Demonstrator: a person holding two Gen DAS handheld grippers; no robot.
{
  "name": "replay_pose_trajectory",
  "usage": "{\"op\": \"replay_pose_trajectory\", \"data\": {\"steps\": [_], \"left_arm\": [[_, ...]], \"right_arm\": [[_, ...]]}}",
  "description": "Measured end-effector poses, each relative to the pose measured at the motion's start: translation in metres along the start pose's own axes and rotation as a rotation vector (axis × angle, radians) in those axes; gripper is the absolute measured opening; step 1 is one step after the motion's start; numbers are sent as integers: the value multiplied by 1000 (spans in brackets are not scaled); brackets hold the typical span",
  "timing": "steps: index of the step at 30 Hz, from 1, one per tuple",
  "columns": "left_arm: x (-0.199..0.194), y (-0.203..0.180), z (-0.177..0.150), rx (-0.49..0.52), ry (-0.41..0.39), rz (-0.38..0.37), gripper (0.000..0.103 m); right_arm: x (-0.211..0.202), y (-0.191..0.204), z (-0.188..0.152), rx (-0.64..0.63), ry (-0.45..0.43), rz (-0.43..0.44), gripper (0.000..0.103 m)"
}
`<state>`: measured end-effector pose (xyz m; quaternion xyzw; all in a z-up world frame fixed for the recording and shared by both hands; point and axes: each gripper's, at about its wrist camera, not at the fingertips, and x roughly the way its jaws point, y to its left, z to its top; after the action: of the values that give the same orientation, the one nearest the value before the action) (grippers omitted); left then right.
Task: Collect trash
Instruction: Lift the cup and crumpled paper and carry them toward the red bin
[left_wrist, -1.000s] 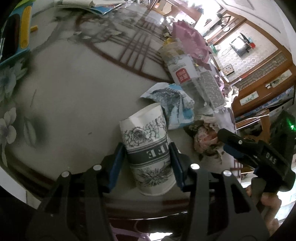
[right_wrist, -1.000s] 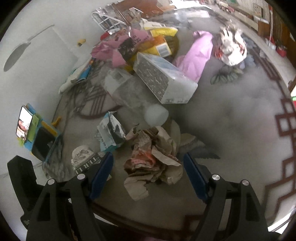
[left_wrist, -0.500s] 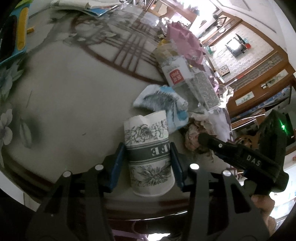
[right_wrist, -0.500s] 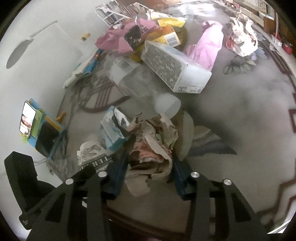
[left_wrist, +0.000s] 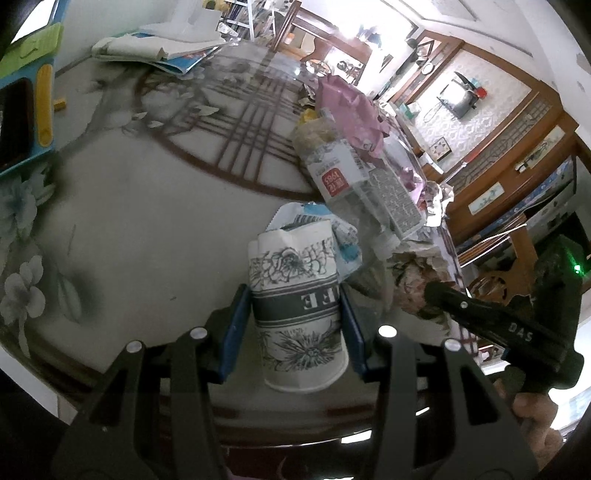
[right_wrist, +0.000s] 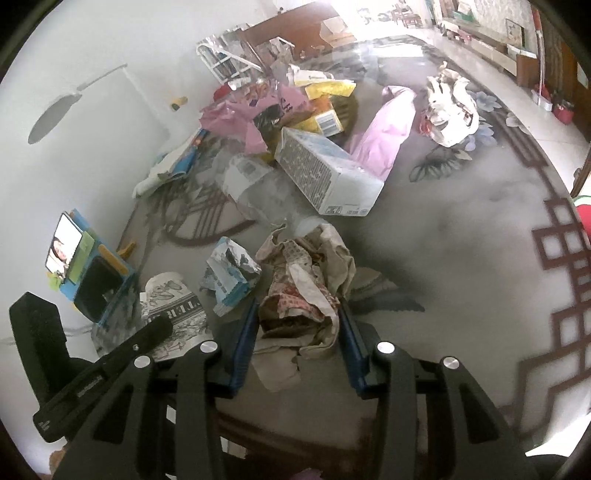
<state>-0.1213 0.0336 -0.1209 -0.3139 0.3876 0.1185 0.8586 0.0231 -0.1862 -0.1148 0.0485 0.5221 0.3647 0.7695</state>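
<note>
cup (left_wrist: 297, 295): white, black floral print | claw pads (left_wrist: 232, 332): blue

The surface (right_wrist: 461, 236) is grey, printed with flowers and dark red lattice lines. A plain white wall (right_wrist: 92, 155) stands along one side. Beyond it, wooden cabinets (left_wrist: 517, 192) and a patterned pale wall panel (left_wrist: 480, 88) fill the far side, and bright light, perhaps from a window (right_wrist: 354, 14), washes out the back

Cup (left_wrist: 297, 306) band: "FEE", upside down. Bottle label (left_wrist: 334, 183): "1983", inverted. Right gripper (left_wrist: 517, 334) arm: "DAS", upside down.
</note>
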Motion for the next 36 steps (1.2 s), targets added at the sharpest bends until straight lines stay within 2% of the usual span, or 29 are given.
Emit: {"op": "replay_pose_trajectory", "data": {"steps": [8,36], "left_arm": [[0,-2,0,19,-5,12,46],[-4,-26,-6,146,-29,43,45]], "right_arm": [[-9,-5,-1,32,-26,30,41],[-36,-17,-5,77,-110,51,41]]}}
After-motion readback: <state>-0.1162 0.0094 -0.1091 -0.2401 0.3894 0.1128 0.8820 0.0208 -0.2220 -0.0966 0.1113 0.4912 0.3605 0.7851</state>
